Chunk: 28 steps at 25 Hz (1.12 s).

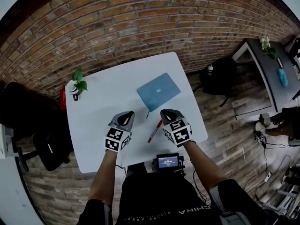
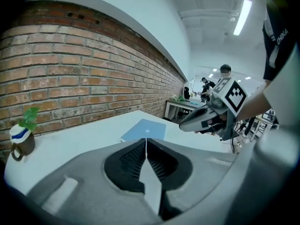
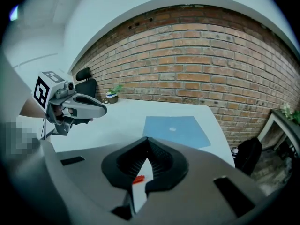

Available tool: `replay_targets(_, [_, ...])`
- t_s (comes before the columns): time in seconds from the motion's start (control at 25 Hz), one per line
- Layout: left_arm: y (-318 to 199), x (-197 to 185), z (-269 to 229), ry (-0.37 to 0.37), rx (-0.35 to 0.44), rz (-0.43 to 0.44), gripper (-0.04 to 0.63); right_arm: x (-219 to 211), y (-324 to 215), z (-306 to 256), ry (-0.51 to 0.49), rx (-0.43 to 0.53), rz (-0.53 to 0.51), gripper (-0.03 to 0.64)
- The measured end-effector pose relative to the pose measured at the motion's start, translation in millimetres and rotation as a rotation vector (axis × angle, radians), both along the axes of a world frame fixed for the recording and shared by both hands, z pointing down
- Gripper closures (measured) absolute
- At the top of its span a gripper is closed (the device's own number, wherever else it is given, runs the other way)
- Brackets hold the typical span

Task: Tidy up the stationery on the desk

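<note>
Left tongs (image 1: 125, 117), right tongs (image 1: 168, 113): closed, empty. Pen (image 1: 155, 131) on counter (image 1: 103, 102): probably next; open right tongs, straddle its middle.

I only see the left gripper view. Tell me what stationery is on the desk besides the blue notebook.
Observer: A red pen lies on the white desk, just left of the right gripper in the head view.
Operator: Report that gripper's fingers.
Observer: Its fingers are shut together with nothing between them.
Operator: Say what sits at the desk's near edge.
Observer: A small black device with a lit screen, right in front of the person.
</note>
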<state>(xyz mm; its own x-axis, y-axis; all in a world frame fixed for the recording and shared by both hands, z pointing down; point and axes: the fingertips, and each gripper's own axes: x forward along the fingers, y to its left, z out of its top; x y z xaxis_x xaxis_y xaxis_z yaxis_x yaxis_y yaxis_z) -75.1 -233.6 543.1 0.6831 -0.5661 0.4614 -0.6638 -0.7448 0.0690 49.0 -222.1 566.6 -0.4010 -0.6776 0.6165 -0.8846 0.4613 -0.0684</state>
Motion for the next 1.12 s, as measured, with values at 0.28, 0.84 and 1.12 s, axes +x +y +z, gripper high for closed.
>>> replay_targets(0.28, [-52,22,27,-0.023,-0.065,0.101,0.471,20,-34,29,-0.028,-0.074,0.155,0.606])
replay_targets(0.84, [-142,59,92,-0.139,-0.165,0.179,0.384,51,-71,87,-0.101,-0.232,0.394,0.414])
replay_targets(1.12, [-149,67,107,-0.169,-0.176,0.201,0.385,57,-74,94,-0.127,-0.254,0.437,0.41])
